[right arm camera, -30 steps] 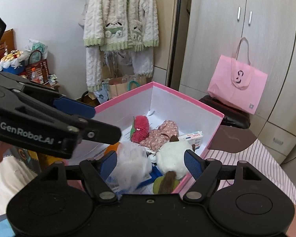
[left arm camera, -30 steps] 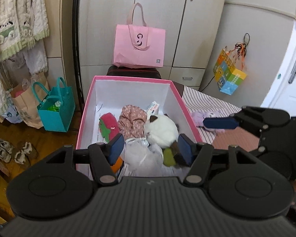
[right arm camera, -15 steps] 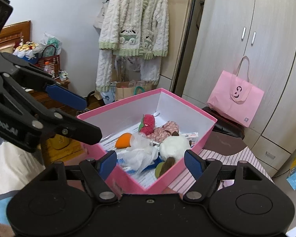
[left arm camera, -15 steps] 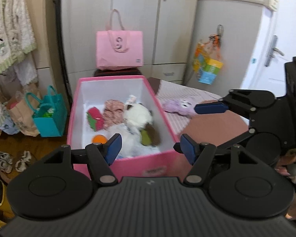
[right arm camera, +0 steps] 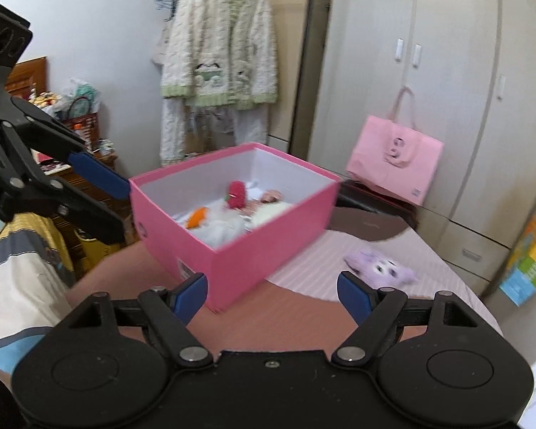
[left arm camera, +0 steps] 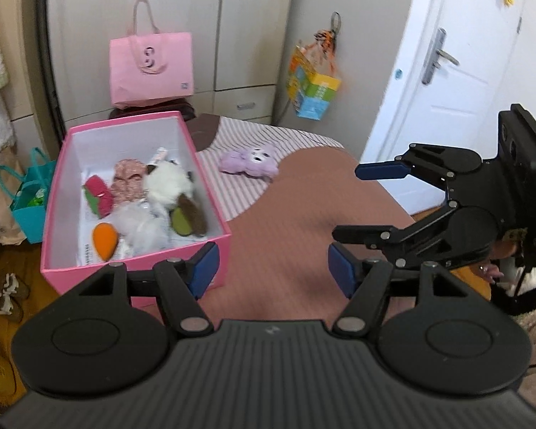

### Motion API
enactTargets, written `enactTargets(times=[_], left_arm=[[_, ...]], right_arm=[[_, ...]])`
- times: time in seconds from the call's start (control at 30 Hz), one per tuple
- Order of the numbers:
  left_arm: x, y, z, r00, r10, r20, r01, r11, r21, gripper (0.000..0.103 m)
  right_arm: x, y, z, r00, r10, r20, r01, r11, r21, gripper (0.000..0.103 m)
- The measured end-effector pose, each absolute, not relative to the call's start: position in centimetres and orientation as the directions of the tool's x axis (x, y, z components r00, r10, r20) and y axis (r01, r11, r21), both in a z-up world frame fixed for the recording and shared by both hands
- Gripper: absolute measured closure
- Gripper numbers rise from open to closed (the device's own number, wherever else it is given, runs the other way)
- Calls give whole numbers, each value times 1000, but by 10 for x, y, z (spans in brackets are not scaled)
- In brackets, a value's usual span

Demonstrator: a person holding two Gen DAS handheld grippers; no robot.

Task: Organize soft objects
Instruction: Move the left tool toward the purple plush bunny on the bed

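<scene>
Left wrist view: the left gripper (left arm camera: 273, 273) has its jaws apart with nothing between them, over the brown part of the bed (left arm camera: 303, 214). The pink box (left arm camera: 135, 268) sits at the bed's left edge and holds a white plush cat (left arm camera: 168, 182), an orange plush carrot (left arm camera: 105, 239), a red plush (left arm camera: 98, 196), a pink patterned cloth (left arm camera: 127, 180) and a white crumpled bag (left arm camera: 141, 225). A purple plush toy (left arm camera: 250, 161) lies on the striped sheet beside the box's right wall, apart from it. The right gripper (left arm camera: 343, 200) hangs at the right.

Right wrist view: the right gripper (right arm camera: 271, 295) has jaws opening, empty, above the bed (right arm camera: 286, 307). The pink box (right arm camera: 250, 250) stands ahead, the purple plush toy (right arm camera: 382, 268) to its right. The left gripper (right arm camera: 119, 202) reaches in from the left.
</scene>
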State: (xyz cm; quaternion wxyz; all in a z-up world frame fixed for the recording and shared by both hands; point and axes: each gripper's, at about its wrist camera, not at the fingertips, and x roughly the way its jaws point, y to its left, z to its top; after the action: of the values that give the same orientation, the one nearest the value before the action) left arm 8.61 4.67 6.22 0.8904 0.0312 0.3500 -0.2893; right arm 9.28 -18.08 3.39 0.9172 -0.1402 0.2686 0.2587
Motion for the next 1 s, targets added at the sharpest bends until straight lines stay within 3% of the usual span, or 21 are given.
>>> enactTargets(times=[0.27, 0.67, 1.0], left_arm=[[105, -2, 49, 537, -520, -664, 570, 804, -168, 36], [164, -43, 45, 610, -542, -578, 505, 828, -244, 36], [220, -75, 13, 659, -489, -571, 412, 870, -270, 37]], right_arm=[[97, -228, 13, 747, 395, -535, -525, 844, -110, 20], [122, -249, 1, 759, 441, -479, -577, 796, -181, 20], [207, -264, -16, 751, 394, -530, -537, 832, -142, 19]])
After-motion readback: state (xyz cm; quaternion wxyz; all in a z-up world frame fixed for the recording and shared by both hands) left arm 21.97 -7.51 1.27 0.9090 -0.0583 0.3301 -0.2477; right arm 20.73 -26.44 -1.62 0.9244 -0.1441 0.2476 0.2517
